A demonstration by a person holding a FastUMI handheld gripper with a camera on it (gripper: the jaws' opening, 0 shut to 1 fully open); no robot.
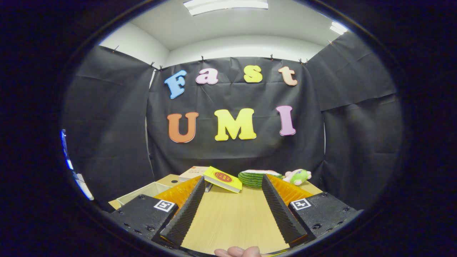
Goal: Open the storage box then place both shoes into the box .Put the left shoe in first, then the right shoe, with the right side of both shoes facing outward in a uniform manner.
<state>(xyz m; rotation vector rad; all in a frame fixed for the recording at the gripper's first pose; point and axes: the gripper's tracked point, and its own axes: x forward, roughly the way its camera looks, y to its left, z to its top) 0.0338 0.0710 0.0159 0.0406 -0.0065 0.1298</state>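
Note:
My gripper (234,182) is open, its two fingers spread wide above a light wooden table (232,217). Nothing lies between the fingers, just bare tabletop. A pale open-topped box (144,192) sits to the left of the left finger (185,210), partly hidden by it. A person's fingertips (238,252) show close behind the gripper.
Beyond the fingertips lie a yellow book (223,179), a beige book (192,172) behind it, a watermelon-slice toy (257,177) and a green and pink plush toy (298,176) near the table's far edge, in front of the black cloth wall.

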